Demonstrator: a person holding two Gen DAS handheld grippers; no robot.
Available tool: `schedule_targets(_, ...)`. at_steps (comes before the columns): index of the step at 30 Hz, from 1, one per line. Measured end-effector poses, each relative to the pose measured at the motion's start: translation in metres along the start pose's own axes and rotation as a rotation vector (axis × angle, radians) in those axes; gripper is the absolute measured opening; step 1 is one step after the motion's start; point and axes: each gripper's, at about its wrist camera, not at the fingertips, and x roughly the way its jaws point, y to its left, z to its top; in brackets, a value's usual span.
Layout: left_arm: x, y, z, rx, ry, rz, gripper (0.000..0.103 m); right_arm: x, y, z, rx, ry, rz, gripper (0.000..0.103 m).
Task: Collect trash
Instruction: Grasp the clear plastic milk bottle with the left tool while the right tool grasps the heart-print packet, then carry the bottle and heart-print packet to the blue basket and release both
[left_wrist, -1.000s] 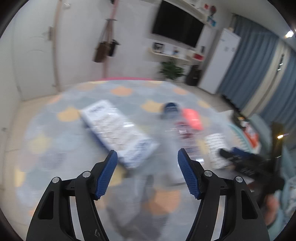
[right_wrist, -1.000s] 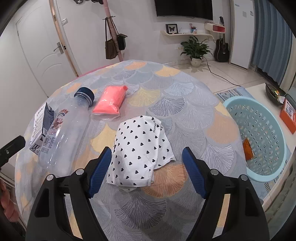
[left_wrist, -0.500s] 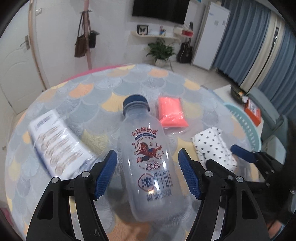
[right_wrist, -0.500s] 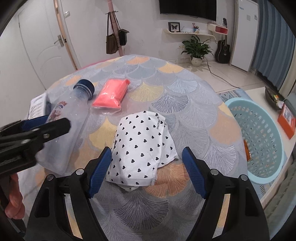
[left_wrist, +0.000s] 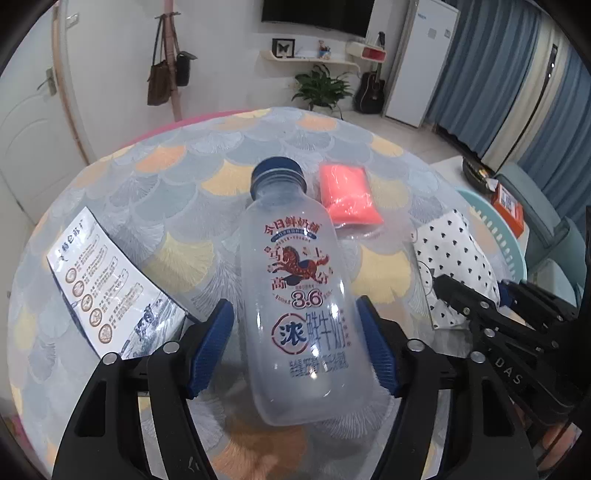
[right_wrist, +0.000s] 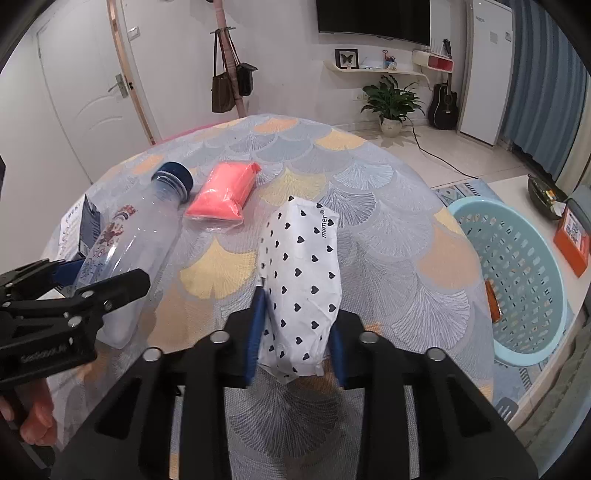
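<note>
The right gripper (right_wrist: 295, 332) has gone from standing wide around the heart-print bag (right_wrist: 301, 280) to squeezing it: its jaws are closing, and the bag, flat on the worktop (right_wrist: 388, 236) half a second ago, is now bunched into a tall narrow bundle between the blue pads. That reads as a pinch already taking hold, so the bag looks ready to be carried to the blue basket (right_wrist: 517, 354), which sits beside the worktop on the right and already has an orange scrap in it.

The left gripper (left_wrist: 295, 347) has swung in over the last second from a blurred sweep to a steady straddle of the bottle (left_wrist: 299, 295). Its jaws are closing too, but a gap shows between the left pad and the plastic, so the bottle is between them and not yet gripped. It lies on its side, cap pointing away.

The pink pouch (left_wrist: 349, 199) and the printed carton (left_wrist: 107, 291) lie untouched on the worktop, so they remain to be collected.
</note>
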Motion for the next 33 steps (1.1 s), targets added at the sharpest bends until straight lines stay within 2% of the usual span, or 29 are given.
schedule_targets(1,0.0,0.0,0.0,-0.009,-0.006,-0.009,0.058,-0.002,0.0,-0.001,0.001,-0.008,0.002,0.02)
schedule_targets(4,-0.002,0.0,0.002,-0.028,-0.029,-0.019,0.057,-0.009,-0.002,-0.001,0.008,-0.042,-0.002,0.017)
schedule_targets(10,-0.029,-0.01,0.002,-0.023,-0.121,-0.057,0.055,-0.035,-0.023,-0.004,0.092,-0.161,0.081,0.015)
schedule_targets(14,-0.053,-0.032,0.012,0.008,-0.198,-0.099,0.054,-0.063,-0.041,-0.002,0.11,-0.247,0.054,0.015)
schedule_targets(18,-0.065,-0.061,0.028,0.046,-0.252,-0.154,0.054,-0.088,-0.069,0.007,0.14,-0.297,0.013,0.015)
schedule_targets(27,-0.072,-0.151,0.065,0.184,-0.322,-0.269,0.054,-0.108,-0.155,0.019,0.252,-0.337,-0.1,0.015)
schedule_targets(33,-0.056,-0.215,0.085,0.269,-0.329,-0.329,0.054,-0.088,-0.209,0.018,0.317,-0.276,-0.162,0.015)
